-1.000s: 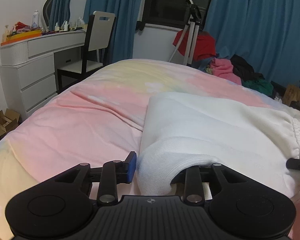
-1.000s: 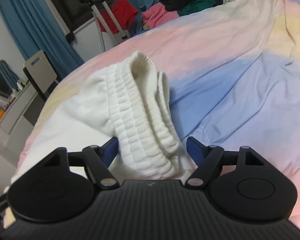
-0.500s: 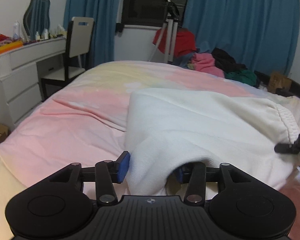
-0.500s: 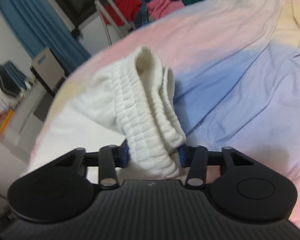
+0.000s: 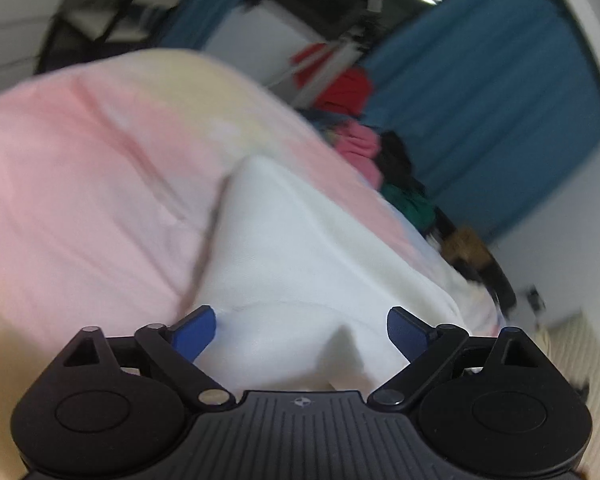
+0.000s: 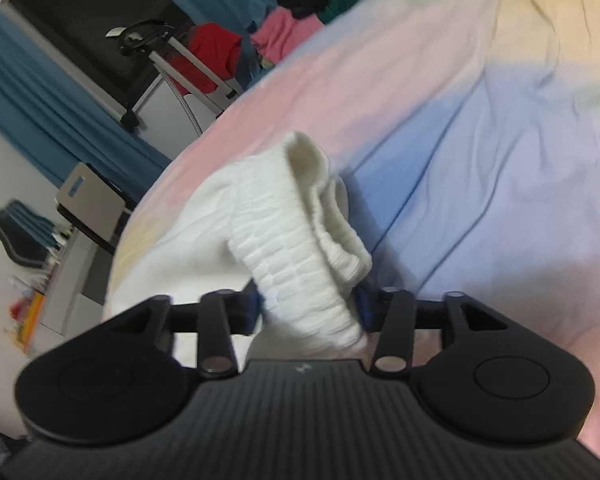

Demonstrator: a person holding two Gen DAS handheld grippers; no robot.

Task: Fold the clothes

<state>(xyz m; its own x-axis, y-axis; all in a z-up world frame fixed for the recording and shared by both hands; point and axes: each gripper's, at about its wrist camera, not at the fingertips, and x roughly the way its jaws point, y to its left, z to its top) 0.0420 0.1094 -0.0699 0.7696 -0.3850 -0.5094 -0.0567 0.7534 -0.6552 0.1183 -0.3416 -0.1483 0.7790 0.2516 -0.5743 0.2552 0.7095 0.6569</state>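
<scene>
White garment [image 5: 300, 248]: left hand-held gripper [image 5: 300, 330] spread; right hand-held gripper [image 6: 307, 306] pinching waistband [image 6: 300, 248].

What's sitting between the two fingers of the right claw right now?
The ribbed elastic waistband of the white garment, pinched by the right claw; it shows in the right wrist view.

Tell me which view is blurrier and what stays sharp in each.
Left wrist view: heavy motion smear across the bed, curtains and white garment; only the left tongs, spread open, stay crisp. Right wrist view: milder blur; the garment's ribbed band, clamped in the right tongs, reads clearly, background soft, fisheye-bent.
</scene>
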